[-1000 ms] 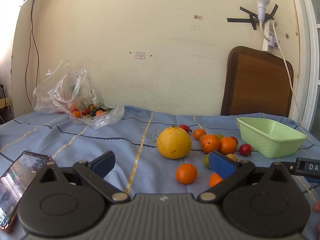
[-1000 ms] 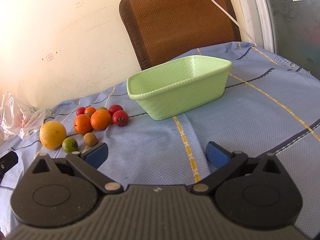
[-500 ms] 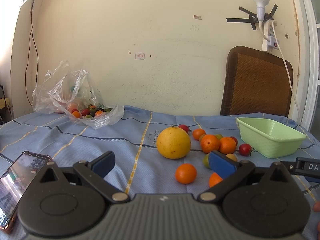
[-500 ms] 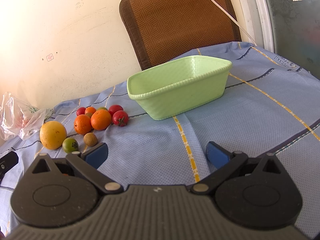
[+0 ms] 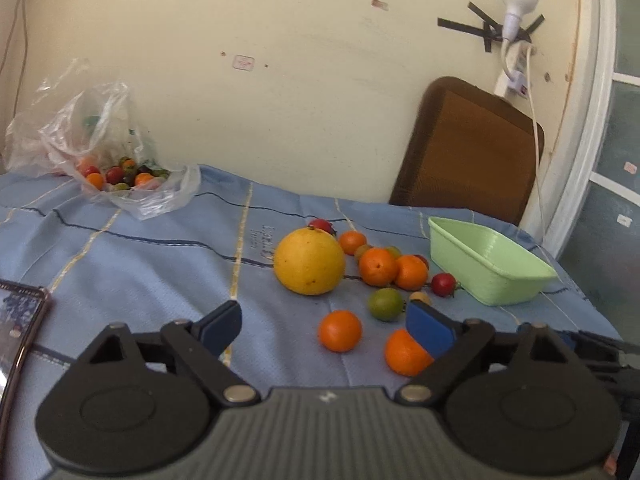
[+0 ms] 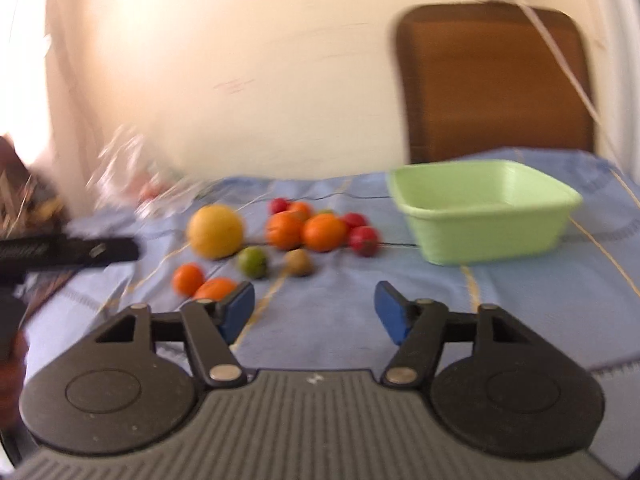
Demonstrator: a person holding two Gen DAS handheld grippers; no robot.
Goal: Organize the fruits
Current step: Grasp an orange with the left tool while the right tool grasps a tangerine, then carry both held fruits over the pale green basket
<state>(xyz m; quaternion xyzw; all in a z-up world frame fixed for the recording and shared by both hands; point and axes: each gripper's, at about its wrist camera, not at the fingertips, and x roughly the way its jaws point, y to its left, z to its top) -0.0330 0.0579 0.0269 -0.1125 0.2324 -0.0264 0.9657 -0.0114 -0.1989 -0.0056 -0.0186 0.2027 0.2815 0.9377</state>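
Loose fruit lies on the blue tablecloth: a large yellow citrus (image 5: 309, 261) (image 6: 216, 231), several oranges (image 5: 378, 266) (image 6: 323, 232), a green fruit (image 5: 385, 303) (image 6: 253, 262), red tomatoes (image 5: 443, 284) (image 6: 363, 239) and a small brown fruit (image 6: 299, 262). An empty light green basket (image 5: 488, 266) (image 6: 484, 210) stands to their right. My left gripper (image 5: 326, 326) is open and empty, above the cloth, just short of two near oranges (image 5: 340, 331). My right gripper (image 6: 314, 312) is open and empty, in front of the fruit; its view is blurred.
A clear plastic bag (image 5: 100, 160) with more small fruit sits at the back left. A phone (image 5: 20, 328) lies at the left edge. A brown chair back (image 5: 468, 148) (image 6: 496, 80) stands behind the table against the wall. The left gripper's body (image 6: 68, 254) shows at the right wrist view's left.
Both grippers have lifted and tilted down toward the fruit. The right gripper has swung left, bringing the fruit to centre view. Both stay open; no fruit has moved.
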